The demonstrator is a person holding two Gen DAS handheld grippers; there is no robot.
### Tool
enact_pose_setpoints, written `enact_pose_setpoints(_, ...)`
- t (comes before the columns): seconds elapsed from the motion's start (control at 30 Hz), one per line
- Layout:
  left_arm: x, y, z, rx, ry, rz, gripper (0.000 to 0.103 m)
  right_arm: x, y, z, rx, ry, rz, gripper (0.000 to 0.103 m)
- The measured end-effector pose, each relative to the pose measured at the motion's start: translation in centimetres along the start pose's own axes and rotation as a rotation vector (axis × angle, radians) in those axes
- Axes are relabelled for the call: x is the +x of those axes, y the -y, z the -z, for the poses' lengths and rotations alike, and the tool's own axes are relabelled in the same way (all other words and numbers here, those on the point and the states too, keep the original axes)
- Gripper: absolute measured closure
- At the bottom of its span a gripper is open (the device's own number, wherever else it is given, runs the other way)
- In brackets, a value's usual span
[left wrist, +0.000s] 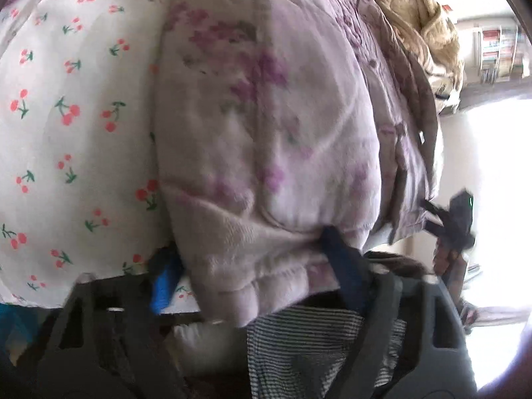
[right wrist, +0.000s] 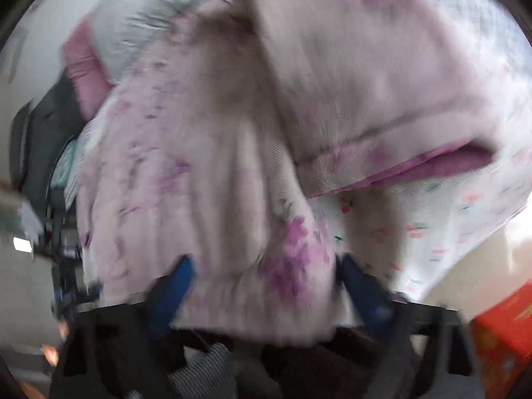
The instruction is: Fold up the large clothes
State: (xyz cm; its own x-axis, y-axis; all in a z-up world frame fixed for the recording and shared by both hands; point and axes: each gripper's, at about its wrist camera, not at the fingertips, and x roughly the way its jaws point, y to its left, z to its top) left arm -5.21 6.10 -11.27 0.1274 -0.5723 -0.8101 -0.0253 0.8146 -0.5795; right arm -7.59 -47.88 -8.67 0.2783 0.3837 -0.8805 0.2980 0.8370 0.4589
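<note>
A thick lilac quilted garment (left wrist: pixel 266 126) with purple flower print lies on a white cherry-print sheet (left wrist: pixel 66 116). In the left wrist view my left gripper (left wrist: pixel 252 272) is shut on the garment's near padded edge. The fold fills the gap between the blue fingers (left wrist: pixel 342 266), and creases gather at the right one. The right wrist view is blurred. There the same garment (right wrist: pixel 232 166) bulges between the spread blue fingers (right wrist: pixel 179 282) of my right gripper (right wrist: pixel 266 282), which is open. A darker pink lining (right wrist: pixel 449 163) shows at a raised flap.
Tan crumpled fabric (left wrist: pixel 425 23) lies beyond the garment, with a shelf (left wrist: pixel 498 53) behind it. A dark device (left wrist: pixel 455 219) sits by the garment's right edge. A striped sleeve (left wrist: pixel 316 339) shows below. A red box (right wrist: pixel 505 339) stands at lower right, and pink cloth (right wrist: pixel 83 63) with dark gear (right wrist: pixel 43 133) at left.
</note>
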Motion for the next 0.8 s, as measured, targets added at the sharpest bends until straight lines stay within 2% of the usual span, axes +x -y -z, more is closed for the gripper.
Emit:
enact_pose_setpoints(0.03,-0.2,0.2,0.1,0.006,0.009,-0.035,0.081,0.5,0.0,-0.3,0.011,0.003,0.002,0.068)
enact_pose_setpoints(0.07,-0.8,0.3,0.4,-0.003,0.030,-0.069,0.085,0.5,-0.4,-0.4,0.005,0.014,0.003,0.075)
enact_pose_setpoints(0.1,-1.7,0.3,0.6,-0.015,0.050,-0.069,0.087,0.0,-0.8,-0.3,-0.012,0.034,-0.008,0.080)
enact_pose_setpoints(0.17,-5.3,1.2,1.6,0.007,0.151,-0.063,0.088,-2.6,-1.7,0.5,-0.063,0.090,-0.066,0.085)
enact_pose_setpoints(0.2,-7.0,1.5,2.2,0.023,0.199,-0.058,0.088,-4.5,-2.0,1.0,-0.100,0.134,-0.061,0.086)
enact_pose_setpoints(0.23,-8.7,1.7,2.7,0.040,0.246,-0.084,0.088,-5.7,-2.1,1.3,-0.125,0.165,-0.036,0.086)
enact_pose_setpoints(0.27,-9.8,1.7,2.9,0.055,0.270,-0.145,0.088,-6.8,-2.0,1.4,-0.143,0.189,0.008,0.086)
enact_pose_setpoints(0.33,-9.0,1.0,2.8,0.079,0.215,-0.245,0.087,-6.2,-1.4,0.9,-0.158,0.137,0.107,0.086)
enact_pose_setpoints(0.4,-6.5,0.3,2.4,0.091,0.114,-0.319,0.085,-4.0,-1.2,0.5,-0.176,0.061,0.200,0.084)
enact_pose_setpoints(0.43,-5.1,0.0,2.5,0.106,0.073,-0.379,0.081,-3.1,-1.3,0.6,-0.172,0.039,0.237,0.080)
enact_pose_setpoints(0.47,-4.8,0.3,2.8,0.131,0.081,-0.421,0.077,-2.7,-1.5,0.7,-0.177,0.046,0.244,0.077)
enact_pose_setpoints(0.5,-5.3,1.1,3.2,0.169,0.120,-0.453,0.075,-2.9,-1.8,0.9,-0.188,0.066,0.243,0.077)
enact_pose_setpoints(0.53,-6.1,1.8,3.6,0.202,0.167,-0.470,0.068,-3.4,-2.2,1.1,-0.195,0.082,0.240,0.072)
enact_pose_setpoints(0.6,-7.9,3.5,4.8,0.284,0.272,-0.486,0.051,-4.6,-2.9,1.7,-0.209,0.111,0.238,0.061)
enact_pose_setpoints(0.63,-8.7,4.3,5.5,0.333,0.320,-0.485,0.038,-5.6,-3.1,2.2,-0.218,0.134,0.237,0.044)
enact_pose_setpoints(0.67,-9.1,5.2,6.2,0.391,0.364,-0.481,0.031,-6.4,-3.7,2.8,-0.238,0.167,0.236,0.032)
enact_pose_setpoints(0.73,-8.7,7.5,6.8,0.506,0.389,-0.479,0.027,-7.4,-5.1,4.1,-0.302,0.219,0.228,0.029)
enact_pose_setpoints(0.8,-7.2,9.4,7.0,0.590,0.366,-0.478,0.027,-7.7,-6.7,5.3,-0.366,0.244,0.205,0.029)
